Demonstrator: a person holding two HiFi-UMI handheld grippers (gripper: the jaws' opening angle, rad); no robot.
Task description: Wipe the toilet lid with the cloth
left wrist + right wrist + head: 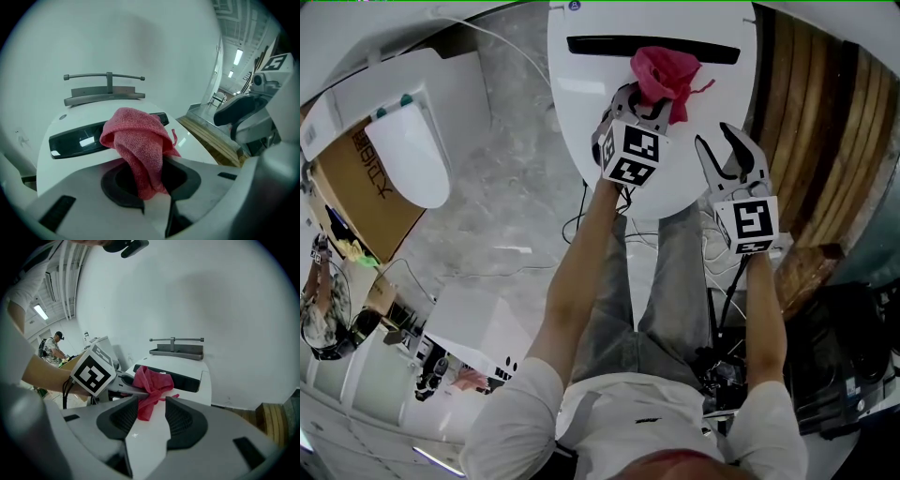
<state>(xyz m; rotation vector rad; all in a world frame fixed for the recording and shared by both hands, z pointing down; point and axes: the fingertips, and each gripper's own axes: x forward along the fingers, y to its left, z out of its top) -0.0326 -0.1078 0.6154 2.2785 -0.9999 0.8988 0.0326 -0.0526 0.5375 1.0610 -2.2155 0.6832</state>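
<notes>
The white toilet lid [581, 103] lies shut at the top of the head view, with a black slot [609, 45] near its back. A red cloth [664, 73] rests bunched on the lid, and my left gripper [645, 101] is shut on its near end. In the left gripper view the cloth [138, 140] rises from between the jaws of that gripper [147, 183] over the lid [77, 161]. My right gripper [715, 138] hovers open over the lid's right edge with nothing in it. From the right gripper [152, 416] view, the cloth [152, 383] lies ahead beside the left gripper [96, 373].
A second white toilet [408, 155] and a cardboard box [356, 183] stand at the left. Wooden planks [811, 141] lean to the right of the lid. Cables [581, 220] trail on the grey floor. A grey rail shelf [105, 89] sits on the wall behind.
</notes>
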